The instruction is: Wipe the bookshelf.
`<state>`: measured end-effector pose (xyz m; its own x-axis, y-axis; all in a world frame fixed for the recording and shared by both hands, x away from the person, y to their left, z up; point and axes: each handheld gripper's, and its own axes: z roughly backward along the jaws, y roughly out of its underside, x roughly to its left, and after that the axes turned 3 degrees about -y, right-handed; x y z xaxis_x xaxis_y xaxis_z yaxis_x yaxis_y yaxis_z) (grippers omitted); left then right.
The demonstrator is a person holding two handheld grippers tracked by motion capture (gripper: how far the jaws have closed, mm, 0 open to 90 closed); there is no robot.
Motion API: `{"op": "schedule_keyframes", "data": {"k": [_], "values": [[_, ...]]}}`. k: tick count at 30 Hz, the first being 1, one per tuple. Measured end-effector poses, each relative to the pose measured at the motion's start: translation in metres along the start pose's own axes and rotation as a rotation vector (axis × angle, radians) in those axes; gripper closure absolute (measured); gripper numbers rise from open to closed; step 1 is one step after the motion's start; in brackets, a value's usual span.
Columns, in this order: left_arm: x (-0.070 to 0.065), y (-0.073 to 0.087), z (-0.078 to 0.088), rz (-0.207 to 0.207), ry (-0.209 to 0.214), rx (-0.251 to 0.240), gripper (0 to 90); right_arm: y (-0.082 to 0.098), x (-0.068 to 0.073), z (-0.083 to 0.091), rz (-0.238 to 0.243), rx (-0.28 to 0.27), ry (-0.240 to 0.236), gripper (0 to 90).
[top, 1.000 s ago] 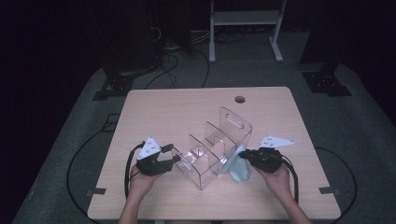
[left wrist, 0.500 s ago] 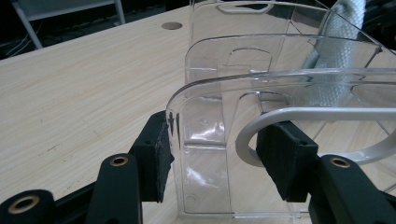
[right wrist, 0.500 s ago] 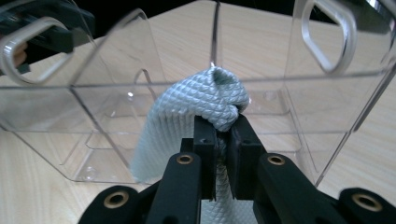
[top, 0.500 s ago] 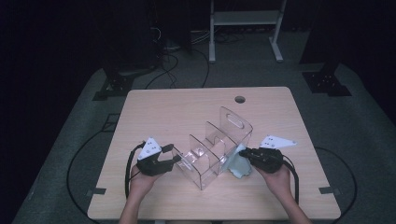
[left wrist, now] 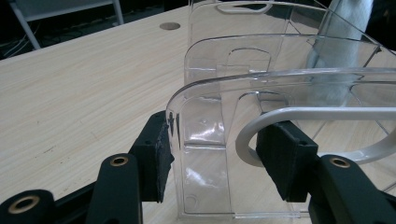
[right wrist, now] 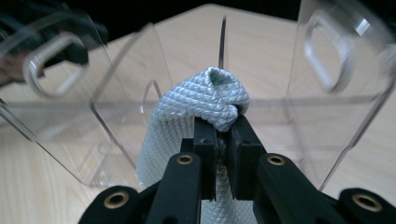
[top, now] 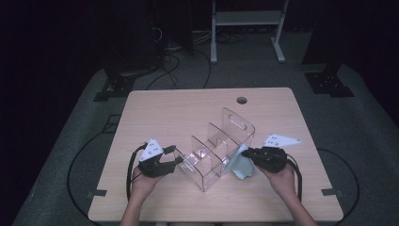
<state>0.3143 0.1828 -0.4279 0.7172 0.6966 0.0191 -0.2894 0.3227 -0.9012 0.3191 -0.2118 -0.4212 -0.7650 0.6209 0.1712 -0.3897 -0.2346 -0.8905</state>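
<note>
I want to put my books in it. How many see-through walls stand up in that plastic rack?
3. The tall back wall with a handle hole, the middle wall, and the front wall, which the left gripper clamps. Clear plastic could hide another.

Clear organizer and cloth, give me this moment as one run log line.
left claw: shut on clear organizer end wall | right claw: shut on cloth, beside organizer's side | stage: wiping the organizer, apparently | table: wooden

Dark lab: stands [top: 329,82], floor cables [top: 181,70]
</note>
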Motion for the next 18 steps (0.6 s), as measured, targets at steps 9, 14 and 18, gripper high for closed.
{"op": "schedule_keyframes", "data": {"k": [9,14,18], "values": [[0.000,-0.001,-0.001,-0.002,0.004,0.002,46.6,-0.055,-0.006,0.010,0.045,-0.008,0.016,82.8],[0.000,-0.001,-0.001,-0.009,0.006,0.000,46.6,-0.061,-0.010,-0.016,0.031,0.048,-0.010,82.8],[0.000,-0.001,-0.001,-0.017,0.008,-0.002,46.6,-0.049,-0.012,-0.023,0.022,0.072,-0.028,83.0]]}}
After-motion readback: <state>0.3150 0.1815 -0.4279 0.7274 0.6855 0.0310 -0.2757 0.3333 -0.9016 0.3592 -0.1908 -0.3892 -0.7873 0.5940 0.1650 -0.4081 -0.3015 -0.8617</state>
